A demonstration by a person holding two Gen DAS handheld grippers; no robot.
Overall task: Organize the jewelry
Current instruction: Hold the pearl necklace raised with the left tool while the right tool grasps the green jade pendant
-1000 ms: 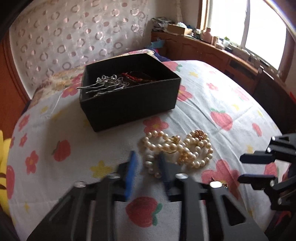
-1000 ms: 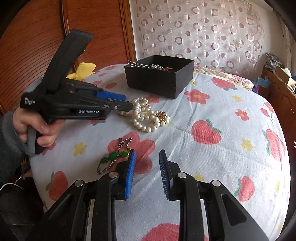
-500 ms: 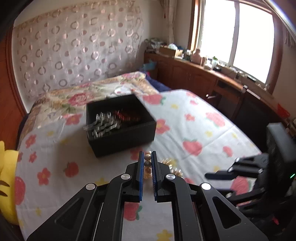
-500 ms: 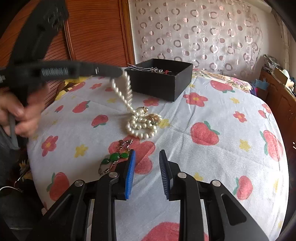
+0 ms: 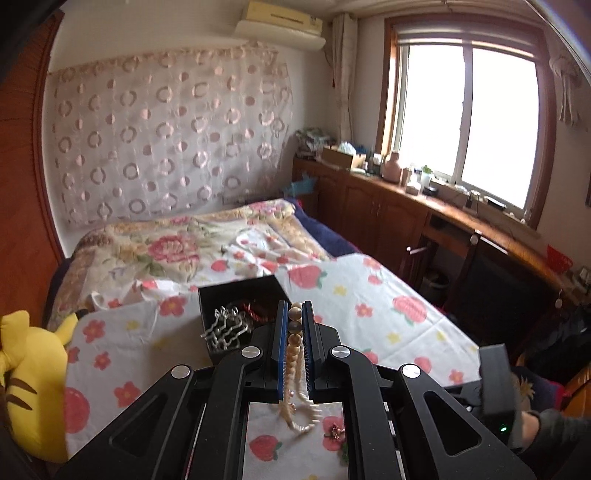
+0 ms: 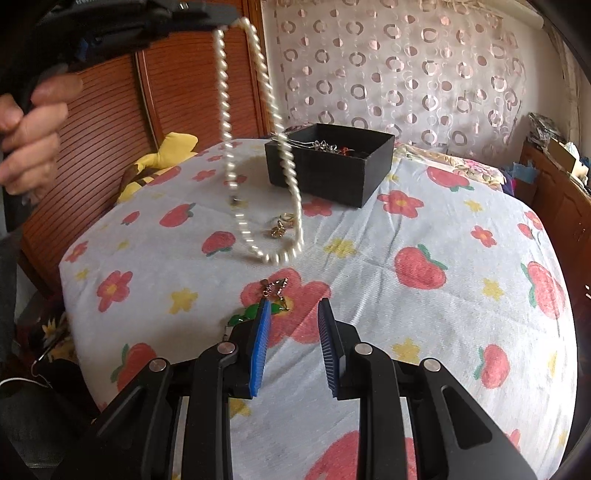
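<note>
Underneath everything, a bedspread (image 6: 424, 306) printed with strawberries and red and yellow flowers, covering the whole work surface. At its far side, a black box (image 6: 334, 162), open at the top, holding a tangle of silver hairpins (image 5: 225, 326) and something red beside them. Off the left edge, against the wooden wall, a yellow plush toy (image 6: 155, 166) (only partly in view).

High at the upper left of the right wrist view, the left gripper (image 6: 231, 23), gripped by a bare hand (image 6: 31, 122) and clamped on a pearl necklace (image 6: 258, 147). Hanging from the closed fingers in a long loop, both strands dropping in front of the box's left corner, lowest beads just above the cloth, somewhat blurred. Seen from the left wrist view, pearls pinched between the blue pads (image 5: 282, 332), with the box below and just beyond the fingertips.

Low in the foreground, the right gripper (image 6: 295, 314), jaws spread apart and holding nothing, hovering over a large strawberry print. Just ahead of its left finger, a green-beaded piece (image 6: 271, 297) with a small chain, lying flat on the cloth. Between that and the box, small gold jewelry (image 6: 282, 225), resting on the bedspread behind the hanging loop.
</note>
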